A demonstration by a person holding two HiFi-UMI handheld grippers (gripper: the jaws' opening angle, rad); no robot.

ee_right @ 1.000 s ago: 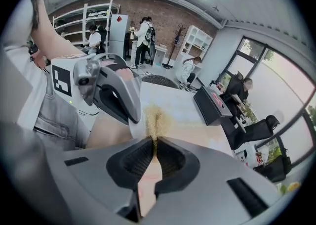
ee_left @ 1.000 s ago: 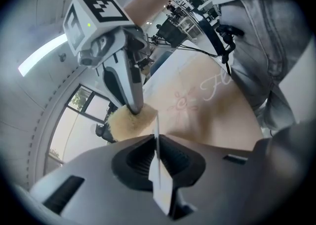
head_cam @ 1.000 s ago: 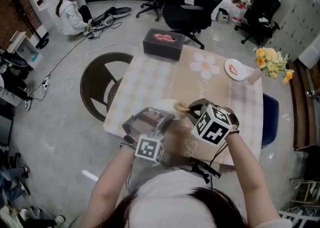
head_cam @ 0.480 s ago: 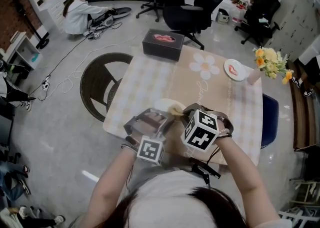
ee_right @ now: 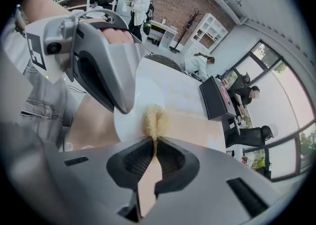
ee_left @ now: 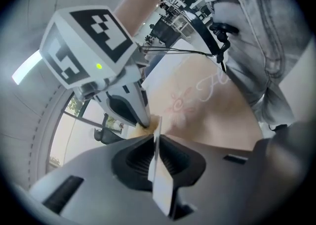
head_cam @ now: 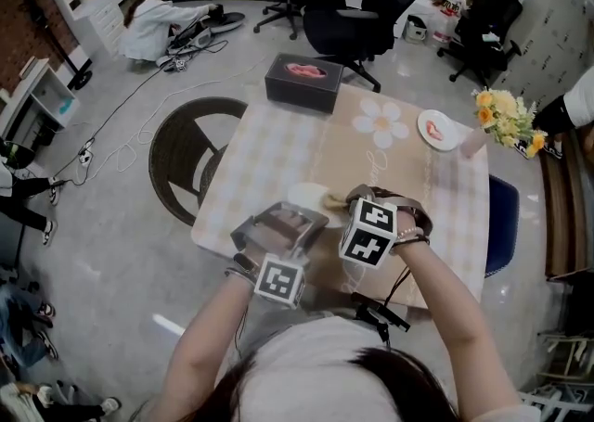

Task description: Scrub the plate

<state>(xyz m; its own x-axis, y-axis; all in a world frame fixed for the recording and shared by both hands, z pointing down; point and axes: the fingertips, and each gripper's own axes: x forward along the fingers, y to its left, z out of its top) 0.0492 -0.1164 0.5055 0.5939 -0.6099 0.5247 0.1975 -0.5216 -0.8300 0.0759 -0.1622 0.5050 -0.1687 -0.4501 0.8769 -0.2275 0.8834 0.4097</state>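
Note:
A white plate (head_cam: 304, 195) sits tilted near the table's front edge, and my left gripper (head_cam: 299, 217) is shut on its thin rim (ee_left: 159, 165). My right gripper (head_cam: 349, 199) is shut on a yellow fibrous scrubber (ee_right: 154, 119) with a tan handle. The scrubber's bristles press against the plate's face (ee_right: 148, 83). In the left gripper view the right gripper (ee_left: 129, 115) comes down onto the scrubber (ee_left: 146, 130) just past my jaws. Seen from the right gripper view, the left gripper (ee_right: 101, 68) covers the plate's left side.
A checked and beige cloth covers the table (head_cam: 390, 165). A black box (head_cam: 303, 80) stands at its far edge, with a small dish of pink food (head_cam: 436, 127) and yellow flowers (head_cam: 506, 114) at the far right. A round wicker seat (head_cam: 186, 156) is on the left and a blue chair (head_cam: 502, 221) on the right.
My right gripper with the scrubber has shifted left over the plate, closer to the left gripper. The left gripper has kept its hold on the rim.

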